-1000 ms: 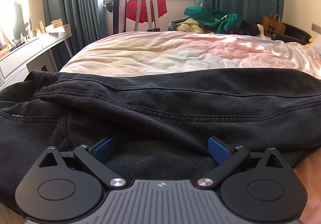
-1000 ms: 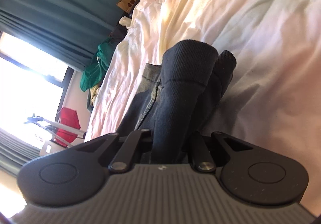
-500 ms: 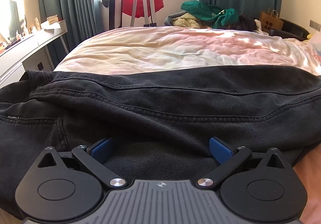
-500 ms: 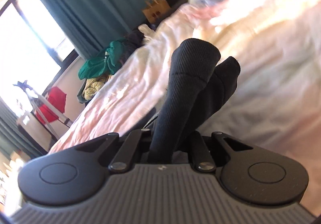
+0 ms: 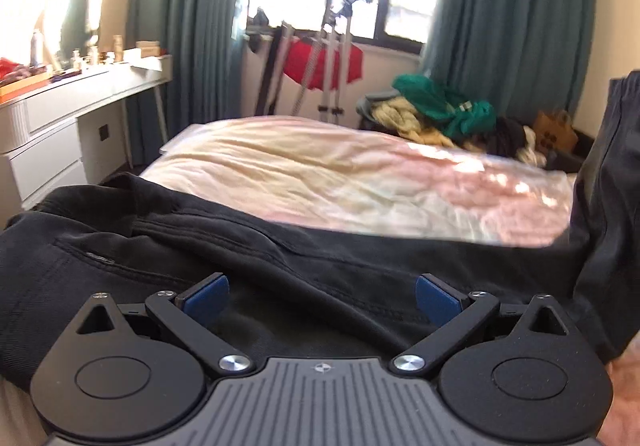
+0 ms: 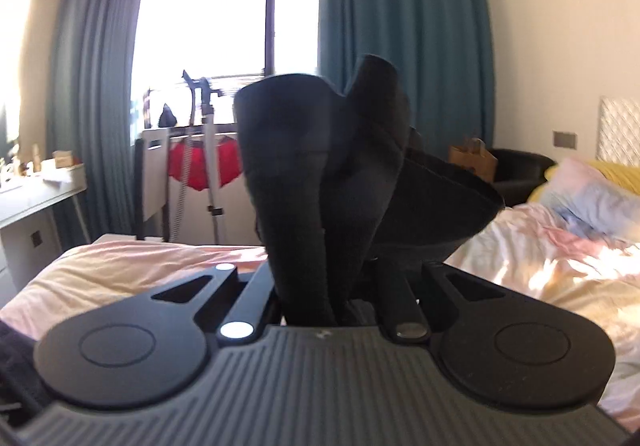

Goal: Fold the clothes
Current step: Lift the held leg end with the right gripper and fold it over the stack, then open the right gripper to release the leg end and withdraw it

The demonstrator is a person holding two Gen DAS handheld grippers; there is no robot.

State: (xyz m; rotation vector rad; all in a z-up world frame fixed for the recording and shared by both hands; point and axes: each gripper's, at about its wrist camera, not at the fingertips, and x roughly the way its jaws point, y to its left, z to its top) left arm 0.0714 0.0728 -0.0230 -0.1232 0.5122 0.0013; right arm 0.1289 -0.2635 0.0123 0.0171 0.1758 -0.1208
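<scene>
Right claw (image 6: 344,286), clamped on the jeans (image 5: 200,258), has swung upright; left claw (image 5: 320,296) stays apart.

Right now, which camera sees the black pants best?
The left wrist view. There the black pants lie spread across the bed, seams and waistband showing, one end rising at the right. The right wrist view shows only a bunched end pinched in the right gripper.
</scene>
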